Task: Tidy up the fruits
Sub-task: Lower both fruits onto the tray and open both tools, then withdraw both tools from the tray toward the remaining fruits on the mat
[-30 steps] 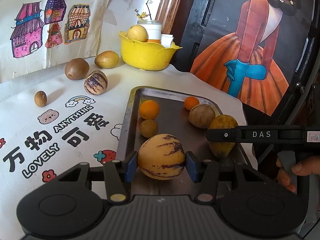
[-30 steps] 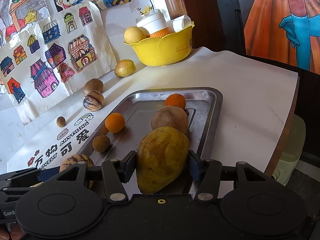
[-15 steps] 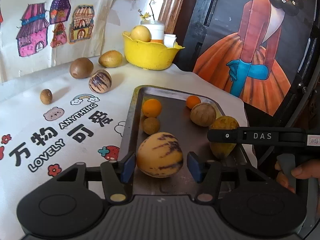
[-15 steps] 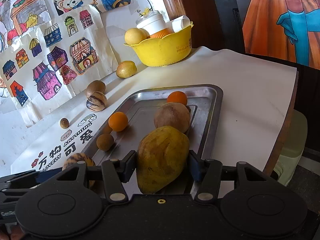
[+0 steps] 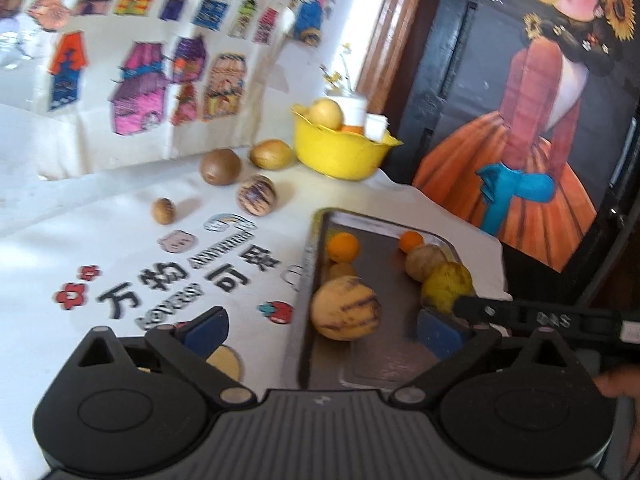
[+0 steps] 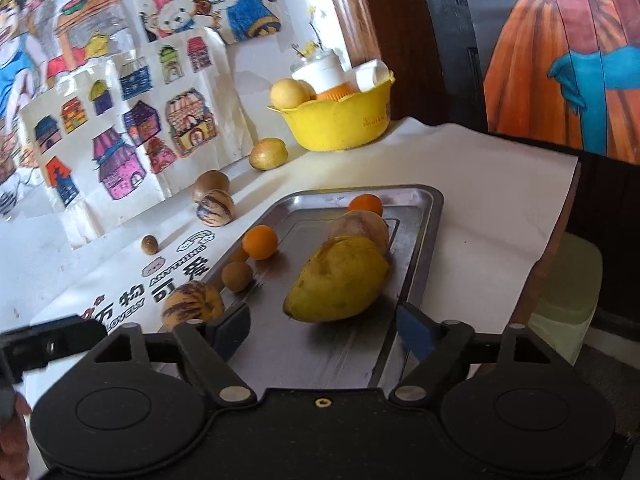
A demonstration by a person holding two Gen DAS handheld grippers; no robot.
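Six fruits lie in the tray point(image 6: 416, 236); four wait beyond it on the surface point(image 5: 120, 216). Both tools, left tool point(image 5: 320, 332) and right tool point(image 6: 324, 330), are spread, pinching nothing.

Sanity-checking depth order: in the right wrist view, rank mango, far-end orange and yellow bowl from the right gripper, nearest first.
From the right gripper:
1. mango, on the tray just ahead of the open fingers.
2. small orange, at the tray's far end.
3. yellow bowl, at the table's back.
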